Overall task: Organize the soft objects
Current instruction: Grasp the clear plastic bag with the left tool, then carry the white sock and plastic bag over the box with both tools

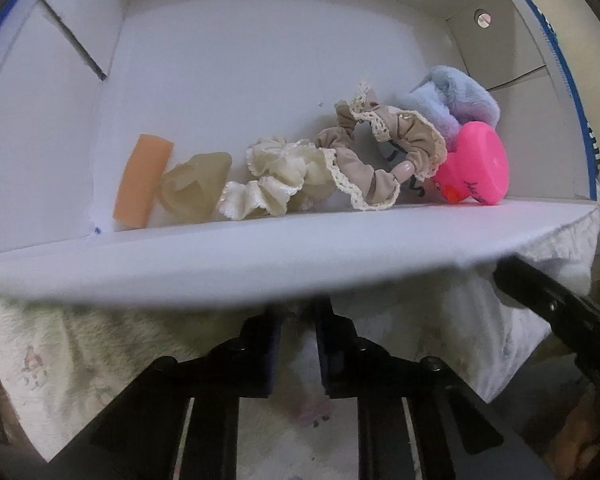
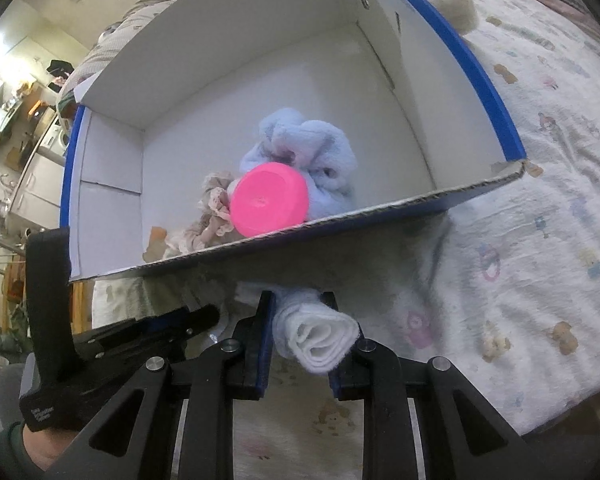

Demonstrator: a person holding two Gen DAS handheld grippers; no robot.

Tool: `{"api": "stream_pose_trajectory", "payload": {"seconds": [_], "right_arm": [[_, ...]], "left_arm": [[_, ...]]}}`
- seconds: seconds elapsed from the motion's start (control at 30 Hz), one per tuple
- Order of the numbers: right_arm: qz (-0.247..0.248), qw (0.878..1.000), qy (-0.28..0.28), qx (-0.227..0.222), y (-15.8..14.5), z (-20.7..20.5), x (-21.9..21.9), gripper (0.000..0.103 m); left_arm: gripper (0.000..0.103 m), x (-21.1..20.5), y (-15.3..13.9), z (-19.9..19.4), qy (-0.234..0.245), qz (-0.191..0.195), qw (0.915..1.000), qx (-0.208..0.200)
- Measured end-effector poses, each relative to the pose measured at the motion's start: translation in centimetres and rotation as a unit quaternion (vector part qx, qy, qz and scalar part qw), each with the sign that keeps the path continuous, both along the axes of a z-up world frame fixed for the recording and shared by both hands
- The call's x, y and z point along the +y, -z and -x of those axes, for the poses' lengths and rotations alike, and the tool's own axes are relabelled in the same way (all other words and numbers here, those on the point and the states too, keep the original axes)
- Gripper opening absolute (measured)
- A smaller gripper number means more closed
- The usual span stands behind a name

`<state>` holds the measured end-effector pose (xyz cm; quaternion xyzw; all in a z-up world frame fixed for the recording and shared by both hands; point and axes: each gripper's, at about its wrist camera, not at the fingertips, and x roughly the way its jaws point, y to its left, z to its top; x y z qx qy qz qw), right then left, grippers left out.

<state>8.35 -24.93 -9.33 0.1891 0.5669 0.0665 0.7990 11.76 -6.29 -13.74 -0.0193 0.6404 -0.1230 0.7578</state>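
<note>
A white cardboard box (image 1: 260, 248) with blue outside (image 2: 496, 92) holds an orange foam piece (image 1: 142, 180), a translucent soft piece (image 1: 196, 188), a cream scrunchie (image 1: 276, 184), a beige lace scrunchie (image 1: 380, 156), a light blue fluffy cloth (image 1: 452, 96) and a pink rubber duck (image 1: 476, 168). The duck (image 2: 268, 200) and blue cloth (image 2: 304, 152) also show in the right wrist view. My left gripper (image 1: 302, 320) is nearly shut just under the box's near wall; what it pinches is hidden. My right gripper (image 2: 300, 332) is shut on a rolled white cloth (image 2: 320, 340) below the box wall.
The box rests on a bed with a printed white blanket (image 2: 540, 220). The left gripper's body (image 2: 112, 340) sits to the left of my right gripper. Room furniture (image 2: 20, 140) stands far left. A beige plush piece (image 2: 456, 8) lies beyond the box.
</note>
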Motion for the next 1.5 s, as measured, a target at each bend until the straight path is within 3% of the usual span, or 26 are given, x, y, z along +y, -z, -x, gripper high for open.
{"api": "stream_pose_trajectory", "payload": {"seconds": [0.37,0.6,0.8,1.0,1.33,1.5], "right_arm": [[0.011,1.000,-0.006,-0.008,-0.4,0.1,1.3,0.024],[0.011,1.000,-0.011,-0.017,-1.0,0.6,2.2,0.024],[-0.010,0.999,-0.010,-0.030,-2.3,1.7,2.3,0.024],[-0.025,0.998,-0.024,-0.060,-5.5,2.6,2.4,0.024],[-0.033,0.994,-0.021,-0.106,-10.5,1.0,0.7,0.024],[-0.026,0.992,-0.020,-0.121,-12.0,-1.2,0.3,0.024]], "left_arm": [[0.012,2.4,-2.1,3.3,-0.017,-0.017,0.9995,-0.019],[0.012,6.2,-3.8,5.8,-0.045,-0.031,0.9975,-0.044],[0.012,8.3,-7.2,7.1,-0.069,-0.036,0.9942,-0.074],[0.012,8.2,-11.1,8.8,-0.081,-0.040,0.9884,-0.122],[0.012,7.2,-16.7,6.0,-0.080,-0.040,0.9768,-0.195],[0.012,7.0,-18.0,3.4,-0.078,-0.038,0.9749,-0.205]]}}
